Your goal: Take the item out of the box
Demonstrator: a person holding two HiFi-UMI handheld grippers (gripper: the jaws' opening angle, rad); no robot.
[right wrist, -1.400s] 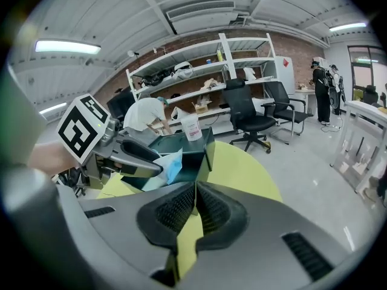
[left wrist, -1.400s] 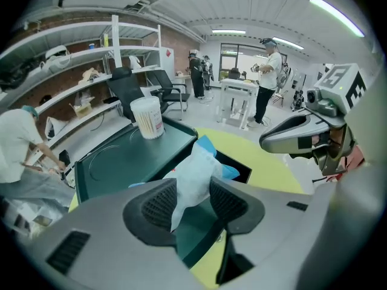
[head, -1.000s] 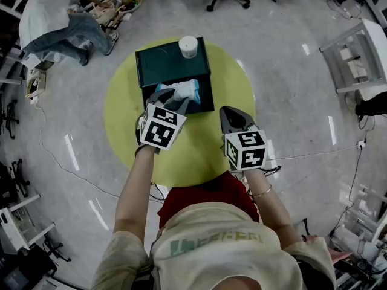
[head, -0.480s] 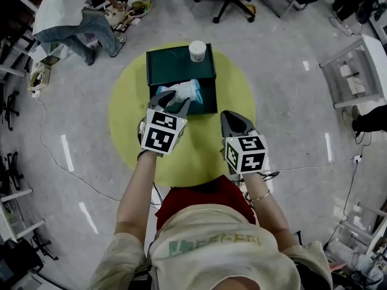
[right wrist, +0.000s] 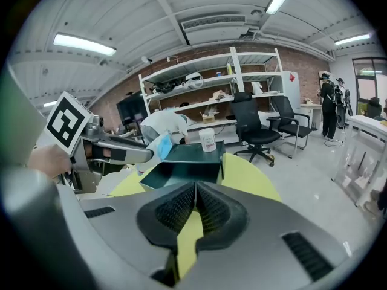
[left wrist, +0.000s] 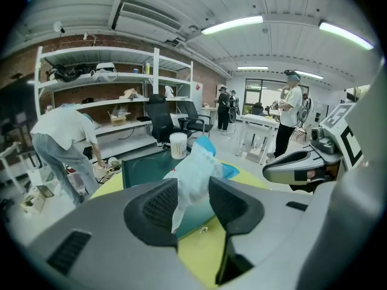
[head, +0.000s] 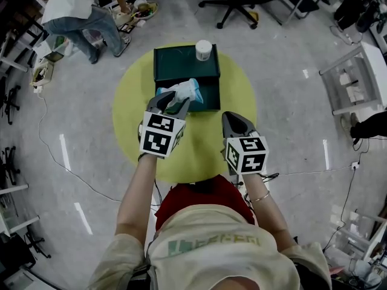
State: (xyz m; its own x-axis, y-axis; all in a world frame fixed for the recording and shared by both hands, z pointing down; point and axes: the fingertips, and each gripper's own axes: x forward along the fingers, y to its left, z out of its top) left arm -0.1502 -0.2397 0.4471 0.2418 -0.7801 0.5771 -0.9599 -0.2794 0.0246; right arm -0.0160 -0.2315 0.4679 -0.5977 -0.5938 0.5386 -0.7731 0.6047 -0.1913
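Observation:
A dark green box (head: pixel 208 96) stands open on the round yellow table (head: pixel 130 122), its lid (head: pixel 181 65) folded back. My left gripper (head: pixel 171 103) is shut on a white and blue packet (head: pixel 185 91), held just above the box's near left part. In the left gripper view the packet (left wrist: pixel 197 173) stands up between the two black pads (left wrist: pixel 158 205), which press on its lower end. My right gripper (head: pixel 233 121) hovers over the table to the right of the box, shut with nothing between its jaws; its closed pads (right wrist: pixel 181 207) show in the right gripper view.
A white jar (head: pixel 204 49) stands on the box lid. A person (head: pixel 78 8) bends over things on the floor at the far left. Office chairs (head: pixel 239 2) stand beyond the table, and a white rack (head: pixel 357 77) is at the right.
The head view has shifted, so the table and box sit a little higher and further right. My left gripper still holds the packet and has drawn slightly back from the box. The right gripper stays shut.

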